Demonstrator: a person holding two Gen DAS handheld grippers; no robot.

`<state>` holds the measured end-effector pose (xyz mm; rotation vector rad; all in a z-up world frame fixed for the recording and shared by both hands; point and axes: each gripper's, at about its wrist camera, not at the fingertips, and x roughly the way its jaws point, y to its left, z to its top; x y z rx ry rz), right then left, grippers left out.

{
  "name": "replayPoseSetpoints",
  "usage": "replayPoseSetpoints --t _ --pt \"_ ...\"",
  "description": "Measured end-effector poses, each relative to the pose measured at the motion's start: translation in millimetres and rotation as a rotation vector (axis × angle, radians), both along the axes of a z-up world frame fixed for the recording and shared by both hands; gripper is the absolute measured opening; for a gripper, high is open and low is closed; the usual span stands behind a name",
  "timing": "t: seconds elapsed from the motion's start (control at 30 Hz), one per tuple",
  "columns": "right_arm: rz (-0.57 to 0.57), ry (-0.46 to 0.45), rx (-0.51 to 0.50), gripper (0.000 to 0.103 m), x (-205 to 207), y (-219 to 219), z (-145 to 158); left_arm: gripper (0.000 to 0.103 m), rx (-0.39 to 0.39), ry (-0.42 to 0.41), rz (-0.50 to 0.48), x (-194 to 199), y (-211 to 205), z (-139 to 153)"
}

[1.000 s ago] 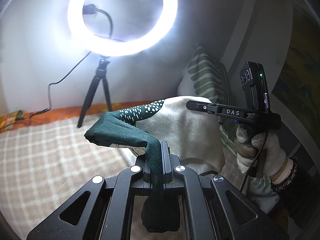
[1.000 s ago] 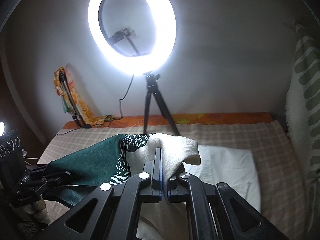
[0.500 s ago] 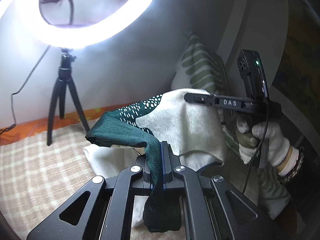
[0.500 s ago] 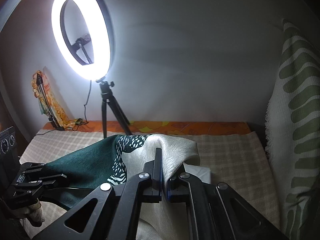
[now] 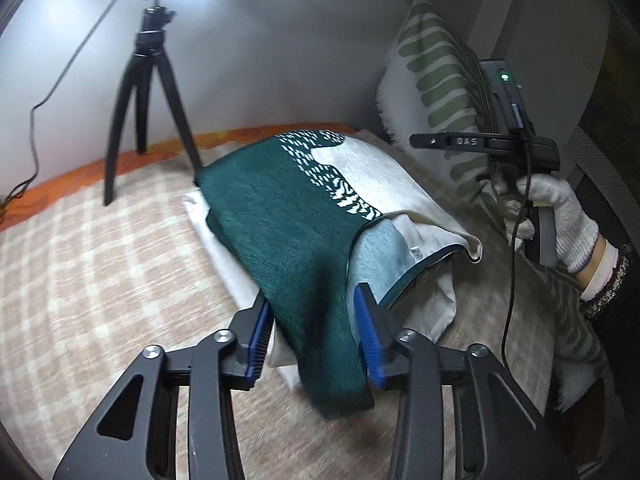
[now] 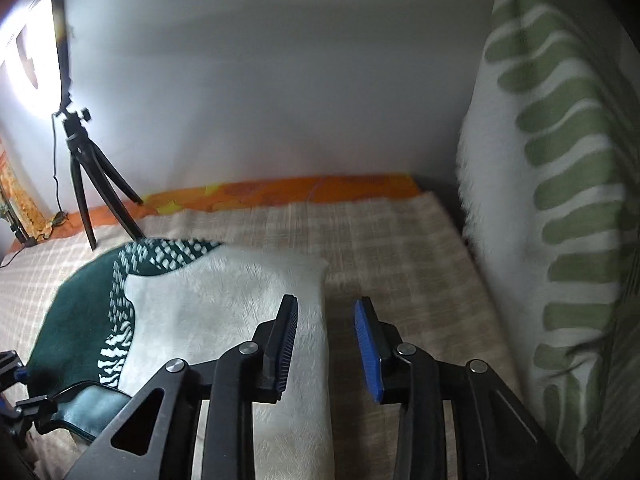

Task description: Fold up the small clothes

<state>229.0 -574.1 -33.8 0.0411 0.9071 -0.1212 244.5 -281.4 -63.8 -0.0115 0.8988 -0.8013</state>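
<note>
A green-and-cream garment [image 5: 304, 216] lies draped over a folded white cloth [image 5: 224, 248] on the checked bed cover [image 5: 100, 264]. The left tool [image 5: 312, 332] stands with its jaws apart, a green end of the garment hanging loose between them. The right tool [image 6: 326, 344], jaws likewise apart, hovers at the garment's cream edge. A leaf-patterned pillow [image 6: 560, 200] leans at the right; a tripod [image 5: 148, 92] stands behind.

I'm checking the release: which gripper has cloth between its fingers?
The left gripper: the garment's dark green edge hangs between its spread fingers. The right gripper frames only checked blanket; the cream part lies beside it.
</note>
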Motion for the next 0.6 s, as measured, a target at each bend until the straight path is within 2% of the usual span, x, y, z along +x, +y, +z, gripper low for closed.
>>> replayPoseSetpoints --t 0.23,0.3,0.47,0.6 --pt "0.155 -0.108 0.069 0.031 3 45 26 0.043 0.002 -0.034 0.025 -7 22 16" --pt "0.182 -0.109 0.075 0.031 11 59 23 0.055 0.022 -0.061 0.04 -13 27 22" --pt "0.206 -0.052 0.156 0.034 43 85 -2 0.063 0.066 -0.122 0.057 -22 35 30" --pt "0.197 0.045 0.143 0.035 60 95 -37 0.063 0.064 -0.131 0.063 -24 47 35"
